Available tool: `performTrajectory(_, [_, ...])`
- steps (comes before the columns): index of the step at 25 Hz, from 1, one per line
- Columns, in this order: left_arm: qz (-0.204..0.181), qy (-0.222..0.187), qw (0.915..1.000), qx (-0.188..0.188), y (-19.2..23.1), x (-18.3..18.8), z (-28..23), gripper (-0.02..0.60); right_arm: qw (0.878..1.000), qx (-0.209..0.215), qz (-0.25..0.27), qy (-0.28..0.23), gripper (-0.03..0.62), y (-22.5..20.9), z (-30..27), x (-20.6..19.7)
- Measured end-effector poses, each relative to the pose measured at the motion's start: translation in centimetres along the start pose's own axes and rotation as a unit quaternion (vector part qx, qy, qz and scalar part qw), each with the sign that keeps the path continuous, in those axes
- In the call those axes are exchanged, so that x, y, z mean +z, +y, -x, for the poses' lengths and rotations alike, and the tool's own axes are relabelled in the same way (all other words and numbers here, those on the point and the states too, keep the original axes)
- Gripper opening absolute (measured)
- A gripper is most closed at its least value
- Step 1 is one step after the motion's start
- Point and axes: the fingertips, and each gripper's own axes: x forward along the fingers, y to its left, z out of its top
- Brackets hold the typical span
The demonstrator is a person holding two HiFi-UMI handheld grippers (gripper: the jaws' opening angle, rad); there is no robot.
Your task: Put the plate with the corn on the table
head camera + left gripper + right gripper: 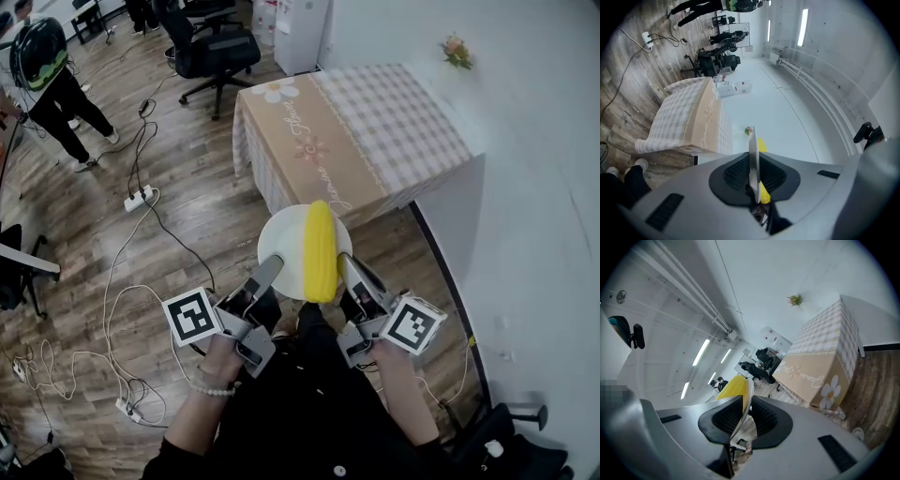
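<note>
Wood floor [187,220], plate [281,239] with corn [321,251], pinched in both jaws

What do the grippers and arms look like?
Both the left gripper and right gripper are grey with black ribbed pads. Each carries a white cube with black square markers. The person wears black sleeves and a white bead bracelet on the left wrist.
</note>
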Motion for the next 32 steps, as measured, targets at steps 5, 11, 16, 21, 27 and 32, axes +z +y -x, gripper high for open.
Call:
performTrajectory(5, [0.003, -0.002, 1.0000, -0.001, 0.3, 0.3, -1.2, 0.043, 1.000, -0.003, -0.001, 0.002, 0.087, -1.0, -0.4, 0.8])
performTrajectory(11, [0.004, -0.004, 1.0000, 0.005, 0.9, 1.3, -2.8, 0.043, 1.000, -0.002, -0.010, 0.007, 0.087, -2.1, -1.7, 1.9])
performTrajectory(16, [-0.002, -0.008, 0.9999, 0.011, 1.3, 2.3, -4.9, 0.043, 1.000, 0.002, -0.010, 0.011, 0.086, -3.4, -3.0, 3.7])
performTrajectory(21, [0.000, -0.010, 0.9999, 0.009, 1.6, 3.1, -7.3, 0.043, 1.000, -0.009, -0.005, 0.015, 0.086, -5.3, -3.8, 5.7])
performTrajectory(27, [0.002, -0.015, 0.9999, 0.008, 2.2, 4.7, -11.1, 0.043, 1.000, -0.006, -0.007, 0.019, 0.086, -7.3, -5.8, 8.7])
performTrajectory(32, [0.004, -0.017, 0.9998, 0.012, 2.7, 5.6, -13.2, 0.043, 0.999, -0.019, -0.004, 0.029, 0.084, -9.0, -6.8, 10.3])
